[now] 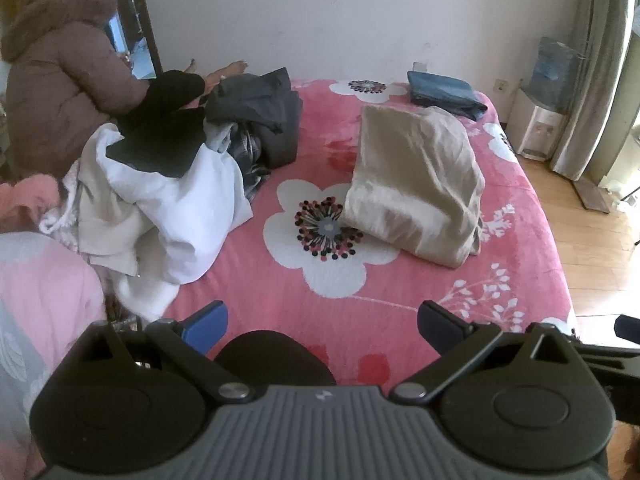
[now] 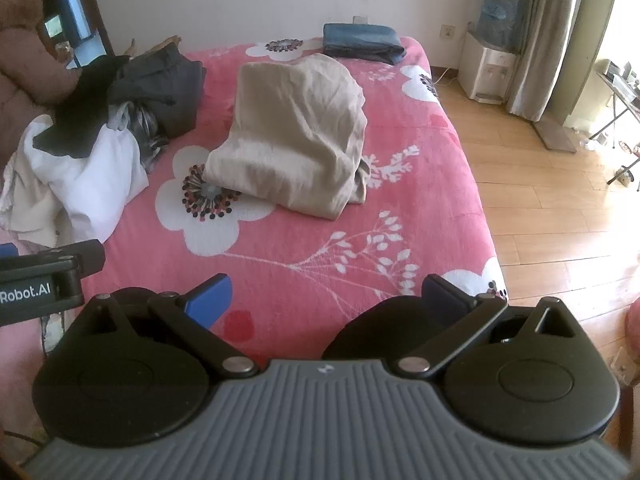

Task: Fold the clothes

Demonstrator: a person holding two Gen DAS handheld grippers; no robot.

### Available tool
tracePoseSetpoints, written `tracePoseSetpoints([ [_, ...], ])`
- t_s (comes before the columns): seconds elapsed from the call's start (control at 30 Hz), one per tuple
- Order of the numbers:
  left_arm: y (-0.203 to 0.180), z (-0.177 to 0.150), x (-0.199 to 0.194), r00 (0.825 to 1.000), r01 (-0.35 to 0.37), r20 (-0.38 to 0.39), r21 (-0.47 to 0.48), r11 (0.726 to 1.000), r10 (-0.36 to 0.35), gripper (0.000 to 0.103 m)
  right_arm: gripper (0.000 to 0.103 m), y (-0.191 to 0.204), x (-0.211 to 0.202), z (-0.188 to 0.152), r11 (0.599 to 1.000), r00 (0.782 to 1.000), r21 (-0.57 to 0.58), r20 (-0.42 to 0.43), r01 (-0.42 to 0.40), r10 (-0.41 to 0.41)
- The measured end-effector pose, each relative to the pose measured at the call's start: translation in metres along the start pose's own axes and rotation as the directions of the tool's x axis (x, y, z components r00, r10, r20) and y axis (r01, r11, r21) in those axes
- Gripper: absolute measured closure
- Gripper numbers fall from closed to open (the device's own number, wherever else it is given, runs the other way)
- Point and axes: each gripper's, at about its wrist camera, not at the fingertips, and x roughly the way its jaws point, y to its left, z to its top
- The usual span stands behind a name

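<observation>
- My left gripper [image 1: 322, 322] and right gripper [image 2: 326, 296] both hang with jaws spread wide, holding nothing.
- The folded beige garment [image 1: 416, 184] lies on the pink floral bedspread [image 1: 280, 296], well ahead of both.
- Unfolded clothes pile [image 1: 160, 184] sits left.

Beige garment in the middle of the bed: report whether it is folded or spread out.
Folded, loosely. The beige garment lies doubled over into a compact, wrinkled bundle on the pink floral blanket, not laid out flat; neither gripper touches it.
</observation>
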Motion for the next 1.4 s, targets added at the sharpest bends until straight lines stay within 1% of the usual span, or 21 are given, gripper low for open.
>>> tracePoseSetpoints([
  [0.27,0.007,-0.008,0.003,0.999,0.030,0.013,-0.003,1.000,-0.030,0.001,0.002,0.001,0.001,0.002,1.000,1.000,0.000,-0.006,0.007,-0.007],
  [0.43,0.004,-0.007,0.002,0.999,0.032,0.019,0.014,0.999,-0.032,0.002,0.002,0.003,0.007,0.002,1.000,1.000,0.003,-0.005,0.017,-0.017],
  [0.63,0.000,-0.006,0.001,0.999,0.034,0.025,0.033,0.999,-0.035,0.001,0.002,0.000,0.006,0.002,1.000,1.000,0.012,-0.005,0.023,-0.023],
  [0.9,0.002,-0.005,0.000,0.999,0.044,0.024,0.010,0.999,-0.044,0.001,0.001,-0.001,0.005,0.003,0.999,1.000,0.014,-0.007,0.031,-0.031],
  [1.17,-0.003,-0.007,0.001,0.999,-0.001,0.043,0.028,1.000,0.000,0.001,0.002,-0.006,0.006,0.003,0.999,0.999,0.032,-0.011,0.032,-0.032],
  [1.4,-0.007,-0.007,0.003,1.000,-0.007,0.029,0.034,0.999,0.006,0.001,0.001,-0.007,0.008,0.004,0.999,1.000,0.037,-0.017,0.027,-0.027],
])
